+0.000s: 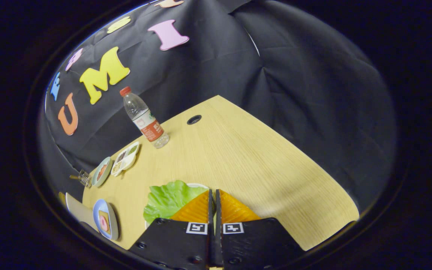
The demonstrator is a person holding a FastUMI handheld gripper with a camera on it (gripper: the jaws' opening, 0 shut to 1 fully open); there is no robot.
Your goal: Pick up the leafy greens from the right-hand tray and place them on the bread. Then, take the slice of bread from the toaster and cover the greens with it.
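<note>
A green lettuce leaf (169,200) spreads out to the left of my fingers, over a white tray whose rim (198,185) peeks out behind it. My gripper (214,193) is shut, its two fingers pressed nearly together with only a thin slit between them, and the leaf's right edge runs in at the fingertips. Far off to the left, at the table's edge, a blue plate (105,221) carries a pale slice with a pink topping. Beside that plate stands a white object (76,210), partly cut off.
A water bottle with a red cap (145,119) stands at the back of the wooden table (246,161). Two small dishes of food (125,158) (101,171) and a small glass item (84,178) lie along the left edge. A cable hole (194,119) is behind.
</note>
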